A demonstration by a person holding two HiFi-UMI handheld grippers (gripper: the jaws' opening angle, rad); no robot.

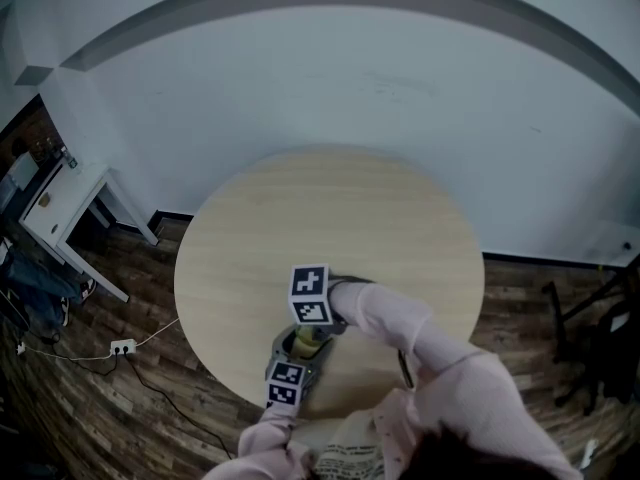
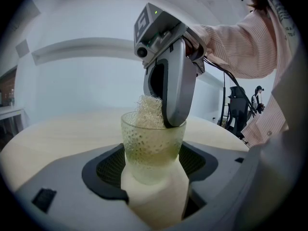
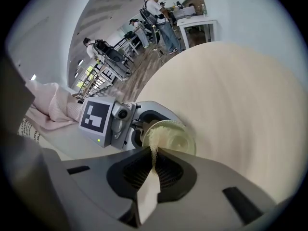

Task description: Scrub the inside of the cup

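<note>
At the worktop's (image 1: 400,228) 6 o'clock edge, the left gripper (image 2: 154,166) clamps the cup (image 2: 150,146), best held steady while the right gripper (image 3: 155,165), pinching the scrubber (image 2: 147,112), sweeps the inner wall.

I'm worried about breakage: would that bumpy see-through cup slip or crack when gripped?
Probably stiff: the cup shows no squashing in the left gripper. Its bumpy wall likely resists slipping. Looks like glass, so might crack if dropped.
</note>
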